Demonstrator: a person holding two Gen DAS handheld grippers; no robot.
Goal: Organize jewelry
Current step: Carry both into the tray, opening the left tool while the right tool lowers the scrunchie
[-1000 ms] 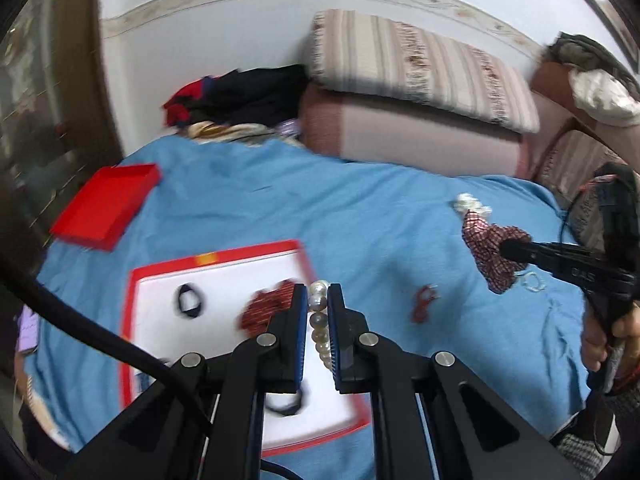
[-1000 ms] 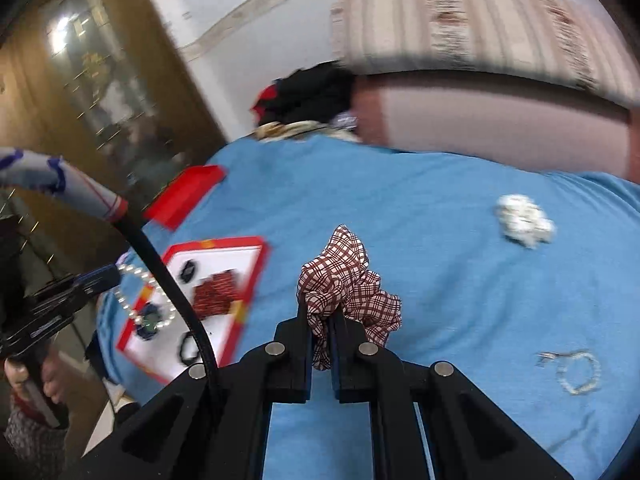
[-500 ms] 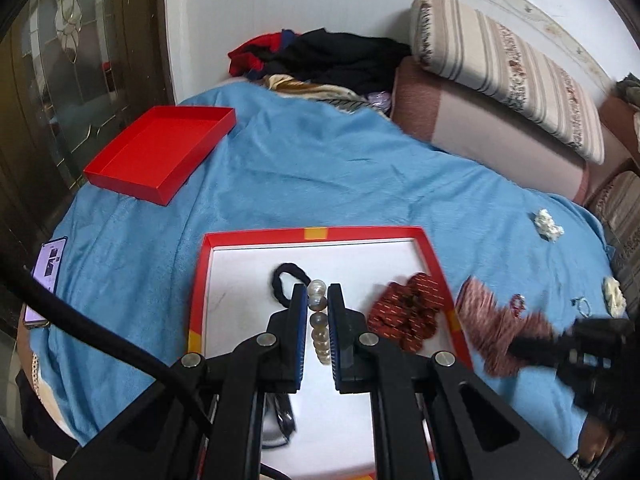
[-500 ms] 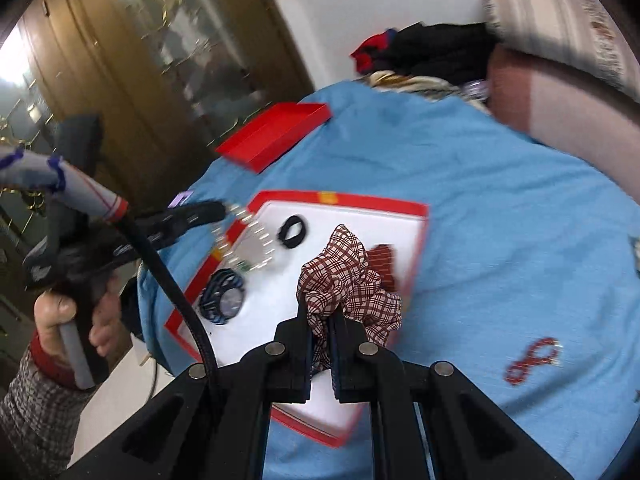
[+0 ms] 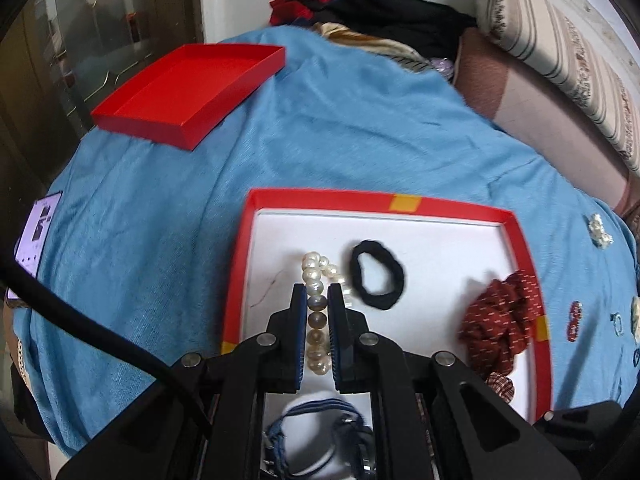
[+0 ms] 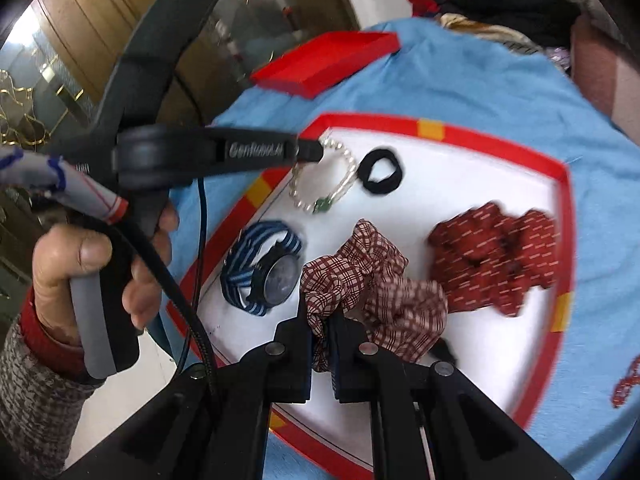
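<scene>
My left gripper (image 5: 318, 300) is shut on a pearl bracelet (image 5: 314, 300) and holds it over the red-rimmed white tray (image 5: 440, 236); the bracelet's far end touches the tray floor. In the right wrist view the left gripper (image 6: 310, 150) shows with the pearl bracelet (image 6: 340, 184) hanging from it. My right gripper (image 6: 322, 320) is shut on a checked red-and-white scrunchie (image 6: 372, 280) low over the tray (image 6: 500, 148). In the tray lie a black hair tie (image 5: 376, 280), a dark red scrunchie (image 5: 504, 320) and a blue-striped watch (image 6: 264, 268).
A red lid (image 5: 188, 92) lies on the blue cloth (image 5: 360, 132) at far left. A phone (image 5: 38, 228) sits at the left edge. Small jewelry pieces (image 5: 574, 320) lie right of the tray. Cushions (image 5: 560, 40) and clothes (image 5: 380, 8) are behind.
Both grippers moved left to the tray and came down over it. The pearl bracelet now touches the tray floor, and the checked scrunchie sits low beside the watch.
</scene>
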